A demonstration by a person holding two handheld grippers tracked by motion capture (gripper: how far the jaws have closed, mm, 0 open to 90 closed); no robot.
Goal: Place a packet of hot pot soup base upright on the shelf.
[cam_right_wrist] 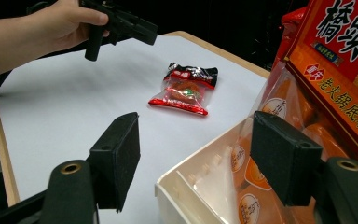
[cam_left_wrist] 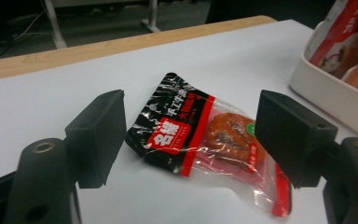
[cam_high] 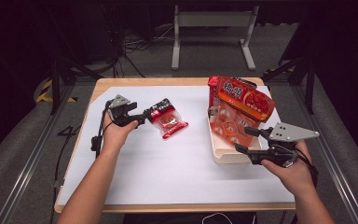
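Note:
A small black-and-red snack packet (cam_high: 168, 120) (cam_left_wrist: 200, 140) (cam_right_wrist: 185, 93) lies flat on the white sheet. My left gripper (cam_high: 145, 115) (cam_left_wrist: 191, 107) is just left of it and low over the sheet. Its jaws are open, one on either side of the packet's black end, and not touching it. At the right stands a white bin (cam_high: 223, 156) (cam_right_wrist: 186, 186) holding a large red bag (cam_high: 244, 100) (cam_right_wrist: 340, 60) and orange pouches (cam_high: 228, 123). My right gripper (cam_high: 242, 139) (cam_right_wrist: 196, 135) is open at the bin's near corner, with nothing held.
A white sheet (cam_high: 168, 172) covers most of the wooden table (cam_high: 121, 81). In the right gripper view the left gripper (cam_right_wrist: 140, 29) and its hand appear at the far side. A metal stand (cam_high: 212, 28) and cables sit on the floor beyond the table.

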